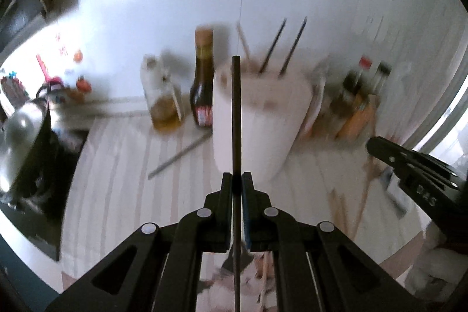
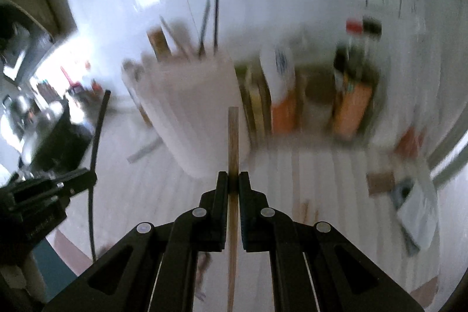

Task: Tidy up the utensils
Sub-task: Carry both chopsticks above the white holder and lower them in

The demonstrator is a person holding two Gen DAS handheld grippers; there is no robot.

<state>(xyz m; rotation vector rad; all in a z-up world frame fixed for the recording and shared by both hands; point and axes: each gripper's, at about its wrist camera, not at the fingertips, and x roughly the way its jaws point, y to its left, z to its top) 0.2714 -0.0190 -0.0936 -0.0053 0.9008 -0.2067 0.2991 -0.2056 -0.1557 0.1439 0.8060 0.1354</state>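
The left gripper [image 1: 237,180] clamps a dark chopstick [image 1: 235,113] and the right gripper [image 2: 233,180] a wooden chopstick [image 2: 233,136], both upright, probably for dropping into the white utensil holder [image 1: 257,119] near the counter's [image 1: 117,180] back edge.

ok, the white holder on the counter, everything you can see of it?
The white holder is a tall, smooth, plastic-looking tub, blurred in both views, standing upright on the striped counter near the wall. Several chopsticks stick up out of its open top, two dark, one paler. A dark sauce bottle stands close on its left and other bottles on its right; contact is unclear. Neither gripper touches it.
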